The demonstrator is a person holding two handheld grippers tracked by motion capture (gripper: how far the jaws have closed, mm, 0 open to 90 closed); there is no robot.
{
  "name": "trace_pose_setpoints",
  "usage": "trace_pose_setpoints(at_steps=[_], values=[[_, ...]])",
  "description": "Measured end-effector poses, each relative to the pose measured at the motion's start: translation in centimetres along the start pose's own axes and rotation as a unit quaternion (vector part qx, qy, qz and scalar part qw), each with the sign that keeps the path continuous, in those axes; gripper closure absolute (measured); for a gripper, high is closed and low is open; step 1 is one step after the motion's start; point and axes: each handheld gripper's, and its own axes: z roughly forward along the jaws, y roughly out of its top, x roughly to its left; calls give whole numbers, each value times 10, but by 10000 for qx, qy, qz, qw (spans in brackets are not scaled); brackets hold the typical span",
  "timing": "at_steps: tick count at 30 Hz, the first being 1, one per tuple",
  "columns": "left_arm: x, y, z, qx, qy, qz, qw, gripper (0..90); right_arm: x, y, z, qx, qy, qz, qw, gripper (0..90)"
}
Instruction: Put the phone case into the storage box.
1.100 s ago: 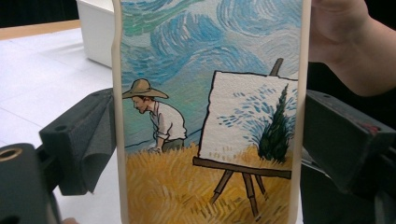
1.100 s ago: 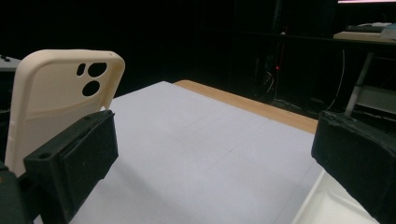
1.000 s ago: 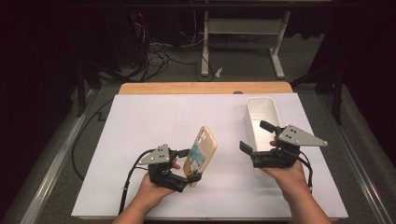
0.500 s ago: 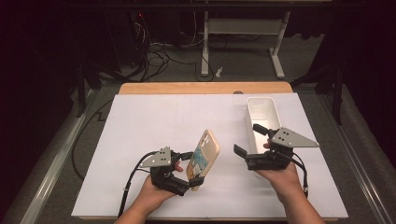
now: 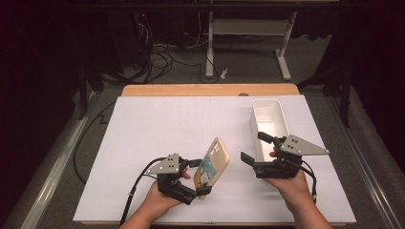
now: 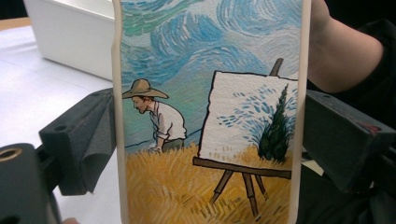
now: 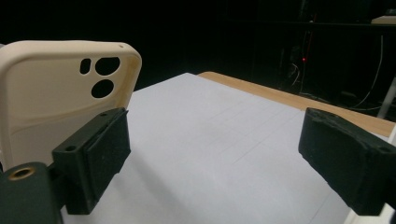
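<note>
A cream phone case [image 5: 216,163] stands upright over the white mat, with my left gripper [image 5: 200,183] shut on its lower part. The left gripper view shows its painted face [image 6: 210,93], a man in a hat and an easel, with a pad [image 6: 91,140] against each long edge. My right gripper [image 5: 252,146] hovers just right of the case, pointing left at it. Its jaws have just been closing a little, but they stand open with nothing between them. In the right gripper view [image 7: 210,158] the case's plain back with its camera holes [image 7: 51,98] rises behind the left jaw.
A long white bin [image 5: 270,119] lies on the mat at the right, right behind my right gripper. The white mat [image 5: 167,124] covers a wooden table [image 5: 210,89]. Cables and desk legs stand on the dark floor beyond.
My right gripper has edged left toward the case, and its jaws have narrowed slightly. The left gripper with the case has shifted slightly right.
</note>
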Motion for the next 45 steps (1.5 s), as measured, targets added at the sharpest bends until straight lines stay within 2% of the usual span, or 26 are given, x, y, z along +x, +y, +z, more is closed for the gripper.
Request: trace_pose_setpoints(at_steps=[8, 19, 37, 45], values=[[-1, 0, 1, -37, -120, 6, 9999, 107, -1, -3, 1, -7, 402, 193, 9990, 217], [-3, -1, 2, -15, -306, 54, 9995, 107, 2, -4, 3, -14, 761, 236, 9968, 331], [-4, -2, 5, 4, -436, 59, 9990, 106, 6, -5, 4, -81, 1064, 275, 9939, 500], [-5, -2, 6, 5, -545, 68, 9985, 107, 9, -5, 5, -138, 1199, 203, 9925, 575]])
